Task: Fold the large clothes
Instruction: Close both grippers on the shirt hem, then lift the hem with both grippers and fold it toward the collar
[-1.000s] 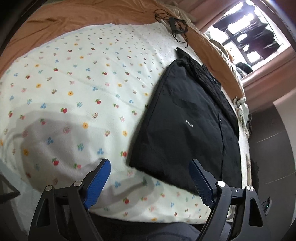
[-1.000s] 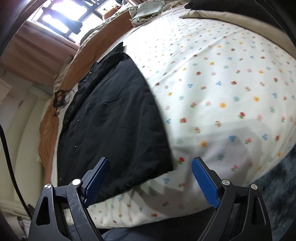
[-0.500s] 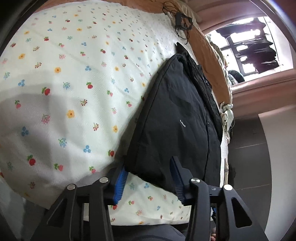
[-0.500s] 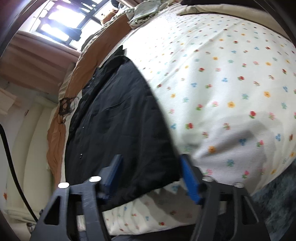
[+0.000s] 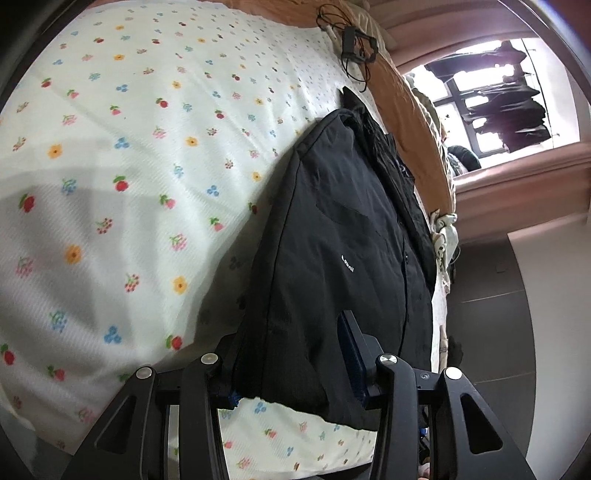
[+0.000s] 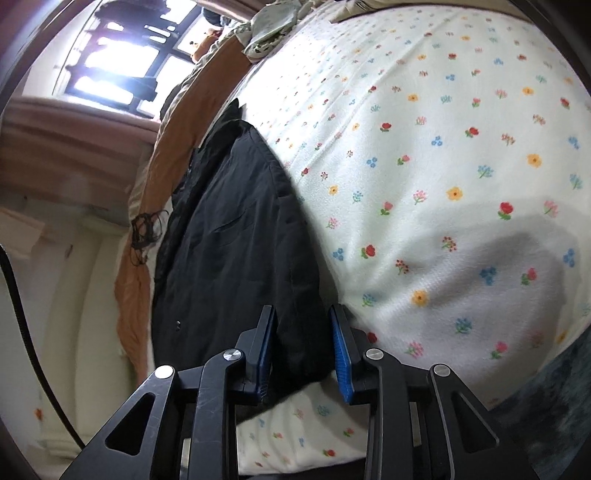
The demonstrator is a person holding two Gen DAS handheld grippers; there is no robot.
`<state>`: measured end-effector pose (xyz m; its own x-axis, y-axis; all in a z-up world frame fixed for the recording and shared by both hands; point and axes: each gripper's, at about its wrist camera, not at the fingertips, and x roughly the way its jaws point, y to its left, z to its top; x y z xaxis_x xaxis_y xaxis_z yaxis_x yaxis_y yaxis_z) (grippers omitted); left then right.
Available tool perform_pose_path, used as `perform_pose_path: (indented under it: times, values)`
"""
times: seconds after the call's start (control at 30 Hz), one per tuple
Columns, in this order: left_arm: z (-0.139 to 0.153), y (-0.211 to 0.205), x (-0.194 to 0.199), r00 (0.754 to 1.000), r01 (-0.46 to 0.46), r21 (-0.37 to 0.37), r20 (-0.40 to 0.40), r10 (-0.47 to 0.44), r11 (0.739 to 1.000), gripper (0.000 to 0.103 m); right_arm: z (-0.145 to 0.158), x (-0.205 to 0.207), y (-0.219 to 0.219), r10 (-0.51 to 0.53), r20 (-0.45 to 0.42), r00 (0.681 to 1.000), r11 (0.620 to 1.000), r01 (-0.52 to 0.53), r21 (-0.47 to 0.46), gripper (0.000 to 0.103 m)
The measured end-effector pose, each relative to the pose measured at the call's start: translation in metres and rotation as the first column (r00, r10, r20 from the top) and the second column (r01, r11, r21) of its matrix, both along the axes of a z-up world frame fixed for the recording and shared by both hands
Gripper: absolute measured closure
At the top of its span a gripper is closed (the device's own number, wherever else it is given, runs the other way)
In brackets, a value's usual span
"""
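Observation:
A black jacket [image 5: 332,229] lies folded lengthwise on the floral bedsheet [image 5: 129,166]; a small white logo shows on it. My left gripper [image 5: 291,354] is shut on the jacket's near hem corner, fabric bunched between the blue pads. In the right wrist view the same jacket [image 6: 229,236] lies along the sheet [image 6: 424,147], and my right gripper [image 6: 303,347] is shut on its other near hem corner.
An orange blanket [image 5: 410,107] runs along the bed's far side, with a tangled black cable [image 5: 351,40] on it. A window [image 6: 122,62] is beyond. Crumpled light cloth [image 6: 273,26] lies at the far bed end. Dark floor [image 5: 487,295] lies beside the bed.
Both grippers moved down to the jacket's near hem and went from wide open to closed on the fabric.

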<state>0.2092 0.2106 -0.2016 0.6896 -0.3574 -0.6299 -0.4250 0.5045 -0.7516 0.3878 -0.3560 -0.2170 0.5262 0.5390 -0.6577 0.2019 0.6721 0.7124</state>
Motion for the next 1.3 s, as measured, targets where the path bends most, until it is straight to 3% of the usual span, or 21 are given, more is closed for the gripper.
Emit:
perform_pose_path:
  times: [0.17,0.47,0.63,0.83,1.0,1.1,1.3]
  values:
    - [-0.004,0.003,-0.002,1.000,-0.017,0.006,-0.014,0.017,1.000,0.073,-0.007,0.003,0.003,-0.006,0.003,1.000,0.997,0.006,0.074,0.070]
    - [-0.004,0.003,-0.004,1.000,-0.023,0.008,-0.007,0.023,1.000,0.073,-0.020,0.002,0.021,0.059,-0.006,0.998,0.974,-0.056,0.219,0.067]
    - [-0.005,0.004,-0.003,1.000,-0.019,0.004,-0.009,0.019,1.000,0.073,-0.022,0.005,0.014,0.010,0.013,1.000,0.968,-0.013,0.252,0.067]
    - [-0.005,0.003,-0.001,1.000,-0.025,0.006,-0.008,0.025,1.000,0.074,-0.017,0.005,0.001,-0.066,0.039,0.997,0.971,0.055,0.233,0.067]
    - [-0.006,0.003,-0.001,0.998,-0.047,0.017,-0.028,0.048,0.999,0.086,-0.015,0.004,0.005,-0.068,0.068,0.995,0.976,0.052,0.213,0.067]
    - [-0.001,0.002,-0.004,0.998,-0.064,0.031,-0.024,0.065,0.997,0.092,-0.008,0.004,0.002,-0.083,0.084,0.993,0.982,0.067,0.177,0.085]
    - [0.020,-0.003,-0.013,0.996,-0.084,0.061,0.023,0.083,0.995,0.095,0.013,-0.001,0.002,-0.074,0.114,0.991,0.990,0.059,0.130,0.090]
